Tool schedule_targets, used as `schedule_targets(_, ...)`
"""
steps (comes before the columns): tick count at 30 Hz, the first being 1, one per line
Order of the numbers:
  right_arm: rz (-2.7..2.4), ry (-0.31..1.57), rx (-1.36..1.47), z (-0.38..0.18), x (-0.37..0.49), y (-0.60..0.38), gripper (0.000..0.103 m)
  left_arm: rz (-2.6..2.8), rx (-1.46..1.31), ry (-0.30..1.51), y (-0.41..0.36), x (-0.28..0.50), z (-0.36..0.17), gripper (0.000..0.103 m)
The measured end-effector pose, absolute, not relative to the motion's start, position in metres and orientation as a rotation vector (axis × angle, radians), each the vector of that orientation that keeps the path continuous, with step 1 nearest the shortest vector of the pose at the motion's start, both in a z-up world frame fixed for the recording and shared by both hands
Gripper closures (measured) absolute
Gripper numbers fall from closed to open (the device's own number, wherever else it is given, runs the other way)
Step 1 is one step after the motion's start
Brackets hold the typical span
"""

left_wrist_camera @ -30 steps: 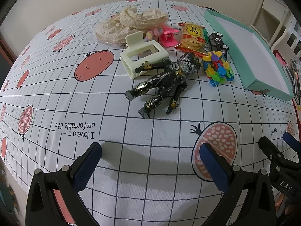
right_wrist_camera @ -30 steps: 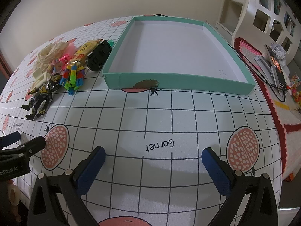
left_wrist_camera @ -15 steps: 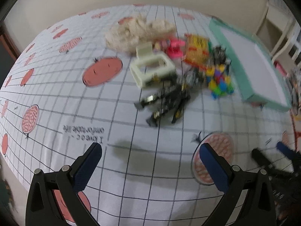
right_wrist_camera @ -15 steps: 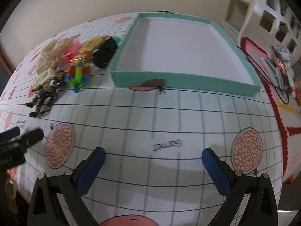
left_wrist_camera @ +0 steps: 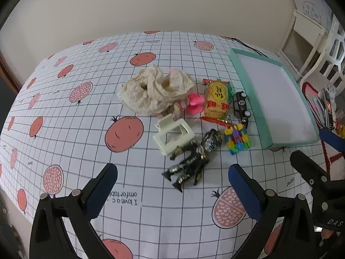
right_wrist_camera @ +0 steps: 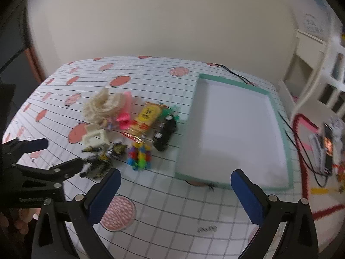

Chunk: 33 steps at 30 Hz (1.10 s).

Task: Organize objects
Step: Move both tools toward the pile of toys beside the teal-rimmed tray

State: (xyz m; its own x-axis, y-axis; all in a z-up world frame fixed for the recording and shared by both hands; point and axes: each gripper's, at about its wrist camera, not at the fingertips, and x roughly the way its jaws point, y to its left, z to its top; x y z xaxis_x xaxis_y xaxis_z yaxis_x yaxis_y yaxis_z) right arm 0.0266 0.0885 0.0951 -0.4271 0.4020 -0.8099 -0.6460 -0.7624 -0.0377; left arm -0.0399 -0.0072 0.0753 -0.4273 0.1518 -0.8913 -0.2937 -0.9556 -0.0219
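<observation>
Both grippers rose; one tray (left_wrist_camera: 243, 71), seven items beside it.

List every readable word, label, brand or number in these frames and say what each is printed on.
"I love a c... omfortable life", upside down, on the tablecloth near the left gripper.
"Garnet", small, on the tablecloth by the right gripper.
"DAS", cut off, on the right gripper's body.
Large characters on the yellow snack packet: not legible.
Small print at the cloth's far edge: too small.
Right wrist view: blurred, nothing readable.
</observation>
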Motion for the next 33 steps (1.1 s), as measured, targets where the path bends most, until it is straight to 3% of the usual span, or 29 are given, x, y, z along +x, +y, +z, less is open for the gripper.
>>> schedule_targets(6, 2.236, 0.355, -1.203, 0.082, -0.007, 0.088, 0.011, 2.428, -1.584, 0.143, -0.012, -0.060, 0.065, 0.003)
schedule_targets(10, 2.252, 0.371, -1.232, 0.075, -0.017, 0.089, 0.018, 2.403, -1.624, 0.145, -0.011, -0.063, 0.056, 0.013)
schedule_targets(24, 2.242, 0.452, -1.346, 0.040, -0.038, 0.096, 0.045, 2.318, -1.679, 0.110, -0.019, -0.069, 0.035, 0.014)
schedule_targets(33, 2.239, 0.485, -1.378, 0.030, -0.037, 0.099, 0.051, 2.262, -1.681, 0.111, -0.017, -0.068, 0.028, 0.014)
